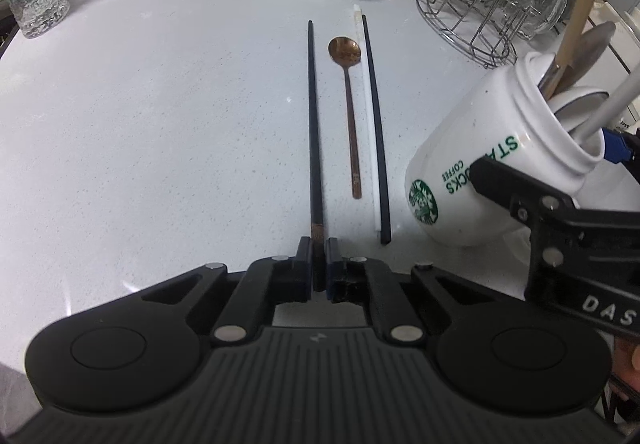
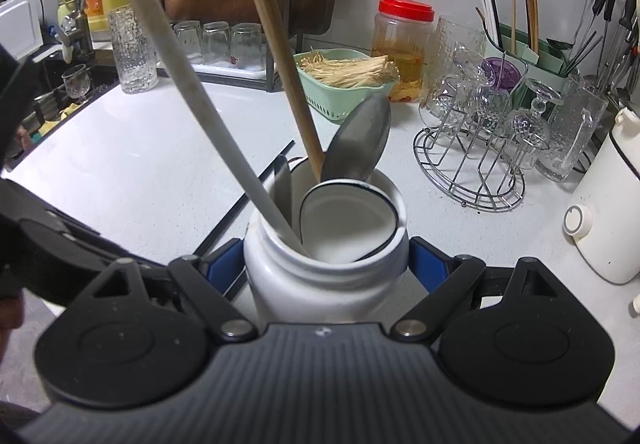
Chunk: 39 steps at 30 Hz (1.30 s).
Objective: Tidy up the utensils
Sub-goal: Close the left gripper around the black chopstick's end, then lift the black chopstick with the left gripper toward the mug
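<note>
Black chopstick (image 1: 313,131), slender and straight, lies on the countertop (image 1: 160,131) with its near end clamped between the left gripper (image 1: 319,264) fingers. Beside it lie a copper spoon (image 1: 349,103), then a white and black chopstick pair (image 1: 374,131). The right gripper (image 2: 326,264) clamps a tilted white jar (image 2: 320,276) holding utensils. The pale speckled counter carries a wire glass rack (image 2: 472,163) and a green basket (image 2: 340,95).

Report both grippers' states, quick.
Left gripper: closed on the near end of a black chopstick.
Right gripper: closed around the white mug, fingers on either side.
</note>
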Motion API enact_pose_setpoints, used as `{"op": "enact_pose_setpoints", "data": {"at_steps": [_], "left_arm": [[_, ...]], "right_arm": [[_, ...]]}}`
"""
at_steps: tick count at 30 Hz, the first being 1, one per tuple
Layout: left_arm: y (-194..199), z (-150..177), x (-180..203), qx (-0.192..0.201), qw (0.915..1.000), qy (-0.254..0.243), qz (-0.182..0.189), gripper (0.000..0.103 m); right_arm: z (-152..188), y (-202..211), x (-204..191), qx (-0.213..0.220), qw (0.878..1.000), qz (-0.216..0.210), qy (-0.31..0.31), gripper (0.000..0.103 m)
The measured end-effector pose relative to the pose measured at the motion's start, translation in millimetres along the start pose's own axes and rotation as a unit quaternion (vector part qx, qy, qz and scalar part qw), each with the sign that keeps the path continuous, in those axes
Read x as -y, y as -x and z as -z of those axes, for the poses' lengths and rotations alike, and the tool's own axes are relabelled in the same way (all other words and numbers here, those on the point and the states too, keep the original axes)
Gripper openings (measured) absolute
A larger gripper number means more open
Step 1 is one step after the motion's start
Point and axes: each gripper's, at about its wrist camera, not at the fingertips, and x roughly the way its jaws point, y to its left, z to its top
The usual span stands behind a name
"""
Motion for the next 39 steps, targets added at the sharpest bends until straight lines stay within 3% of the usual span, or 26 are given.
{"op": "enact_pose_setpoints", "data": {"at_steps": [15,28,39], "left_arm": [[51.6,32.7,-18.1,-0.020,0.9988,0.043,0.010,0.007],[48.5,62.7,-25.6,-0.077,0.9944,0.067,0.027,0.007],[47.3,69.1,-31.4,-0.079,0.9933,0.074,0.041,0.010]], "right_arm": [[-2.5,-5.8,-2.5,0.011,1.000,0.006,0.001,0.091],[-5.6,-10.1,-5.2,0.012,1.000,0.011,-0.001,0.091],[-5.2,-10.2,-5.5,0.010,1.000,0.012,0.001,0.091]]}}
